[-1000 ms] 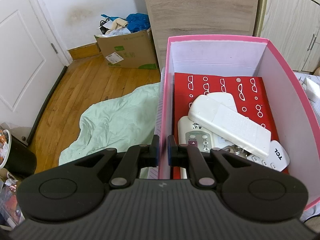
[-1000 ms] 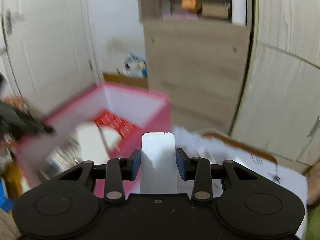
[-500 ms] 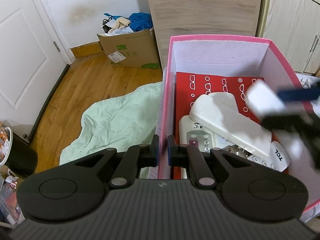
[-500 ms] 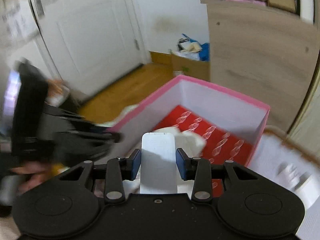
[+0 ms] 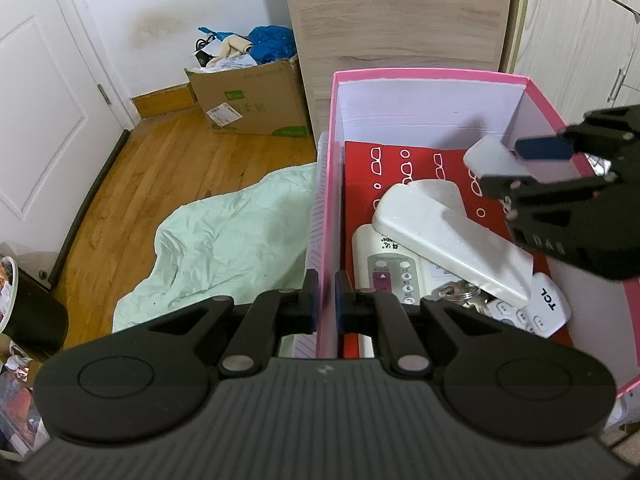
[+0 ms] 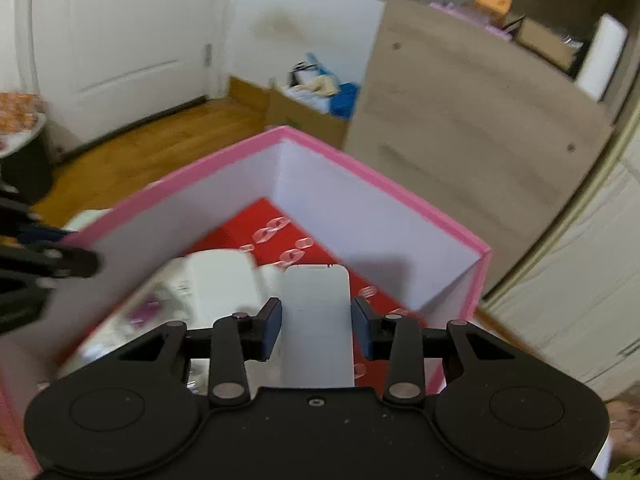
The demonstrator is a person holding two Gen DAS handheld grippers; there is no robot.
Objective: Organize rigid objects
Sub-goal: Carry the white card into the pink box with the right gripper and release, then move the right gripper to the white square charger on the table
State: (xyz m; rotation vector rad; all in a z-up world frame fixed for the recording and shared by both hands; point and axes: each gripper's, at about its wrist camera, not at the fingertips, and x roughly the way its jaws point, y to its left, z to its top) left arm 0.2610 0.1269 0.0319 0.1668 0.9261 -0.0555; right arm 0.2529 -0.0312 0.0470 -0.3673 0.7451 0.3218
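A pink box (image 5: 326, 184) with white inner walls holds a red patterned case (image 5: 432, 168), a long white remote (image 5: 448, 240), a second remote with buttons (image 5: 384, 272), a TCL remote (image 5: 548, 306) and some keys (image 5: 456, 292). My left gripper (image 5: 327, 306) is shut on the box's left wall. My right gripper (image 6: 317, 326) is shut on a flat white remote (image 6: 316, 320) and holds it over the inside of the box (image 6: 384, 184). In the left wrist view the right gripper (image 5: 516, 166) comes in over the box's right wall with the white remote (image 5: 492, 158).
A pale green cloth (image 5: 224, 240) lies on the wooden floor left of the box. A cardboard box of clutter (image 5: 248, 96) stands by the wall. A wooden cabinet (image 5: 400, 12) is behind the pink box, wardrobe doors (image 5: 580, 28) to its right. A white door (image 5: 44, 80) is at left.
My right gripper has swung left with the white remote and now hangs over the pink box's interior. The left gripper has kept its hold on the box wall.
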